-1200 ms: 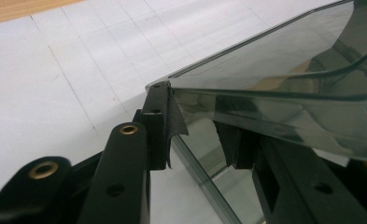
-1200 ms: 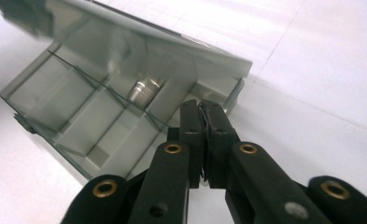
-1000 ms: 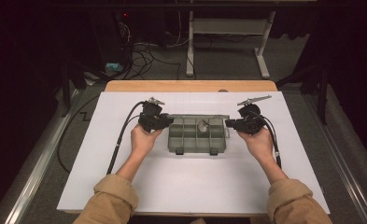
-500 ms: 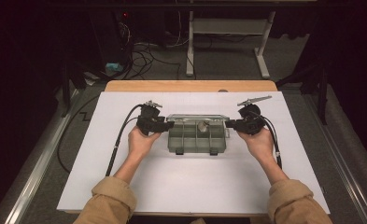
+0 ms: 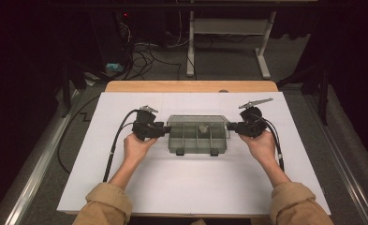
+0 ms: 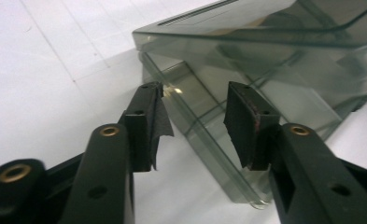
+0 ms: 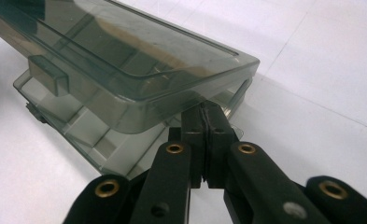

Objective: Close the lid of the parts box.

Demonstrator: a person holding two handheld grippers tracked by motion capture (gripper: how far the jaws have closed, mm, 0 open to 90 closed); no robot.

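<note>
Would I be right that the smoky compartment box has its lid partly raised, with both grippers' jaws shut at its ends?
Not quite: in the left gripper view the left gripper has its jaws apart at the box; the right gripper is shut.

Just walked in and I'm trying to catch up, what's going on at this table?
A person at a white table is working on a smoky clear plastic compartment box with a gripper in each hand. The right gripper is shut, tucked in at the box's end just under the partly raised lid. The left gripper is at the opposite end; its jaws have just been closing but stand apart with the box's corner between them, not yet pressing. A small grey item sits in one compartment.
</note>
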